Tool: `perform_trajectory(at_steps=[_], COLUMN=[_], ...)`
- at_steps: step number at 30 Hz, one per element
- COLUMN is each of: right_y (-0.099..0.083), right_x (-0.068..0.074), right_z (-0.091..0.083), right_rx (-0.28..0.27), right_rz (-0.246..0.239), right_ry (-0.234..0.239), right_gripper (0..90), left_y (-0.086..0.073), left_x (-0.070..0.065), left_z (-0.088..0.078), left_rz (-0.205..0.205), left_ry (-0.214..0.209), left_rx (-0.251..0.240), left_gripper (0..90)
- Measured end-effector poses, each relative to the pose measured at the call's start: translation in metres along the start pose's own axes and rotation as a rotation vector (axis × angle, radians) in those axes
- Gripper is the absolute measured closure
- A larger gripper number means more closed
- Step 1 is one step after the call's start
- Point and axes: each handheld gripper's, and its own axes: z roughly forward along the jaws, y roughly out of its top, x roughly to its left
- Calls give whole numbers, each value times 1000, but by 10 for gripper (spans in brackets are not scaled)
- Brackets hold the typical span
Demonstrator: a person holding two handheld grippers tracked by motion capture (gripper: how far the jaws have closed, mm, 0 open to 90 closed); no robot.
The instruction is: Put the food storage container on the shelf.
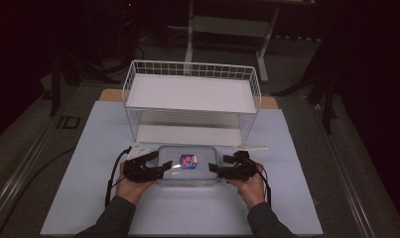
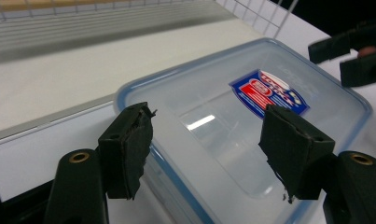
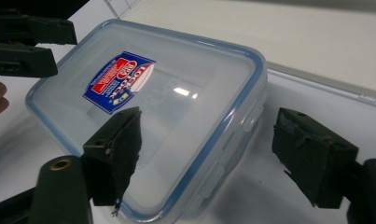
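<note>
A clear plastic food box (image 1: 187, 168) with a blue-rimmed lid and a red and blue label (image 1: 188, 160) lies flat on the white table top, just in front of the wire rack. My left gripper (image 1: 164, 162) is at the box's left end and my right gripper (image 1: 218, 163) is at its right end. In the left gripper view the jaws of the left gripper (image 2: 209, 123) stand wide over the box (image 2: 213, 93), with no pad pressing on it. In the right gripper view the right gripper (image 3: 209, 128) straddles a corner of the box (image 3: 176, 70), its pads clear of the rim.
A white wire rack (image 1: 192, 94) with two white shelves stands right behind the box, its lower shelf (image 1: 187, 134) level with the table. The white table top (image 1: 98, 148) has bare room to the left, right and front. A desk frame (image 1: 227, 25) stands beyond the table.
</note>
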Motion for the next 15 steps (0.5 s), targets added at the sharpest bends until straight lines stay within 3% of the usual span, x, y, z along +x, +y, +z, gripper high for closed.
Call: perform_trajectory(at_steps=[5, 13, 15], right_y=[-2, -5, -6], right_x=[-3, -13, -15], right_z=[8, 15, 16], right_rx=[25, 30, 33], right_rz=[20, 101, 119], right_ry=[15, 95, 113], right_gripper=[199, 171, 168], left_y=[-4, -8, -9], left_x=[4, 19, 20], left_z=[6, 11, 12], left_rz=[-24, -160, -177], left_ry=[26, -63, -76], left_rx=[37, 42, 41], left_gripper=[287, 242, 234])
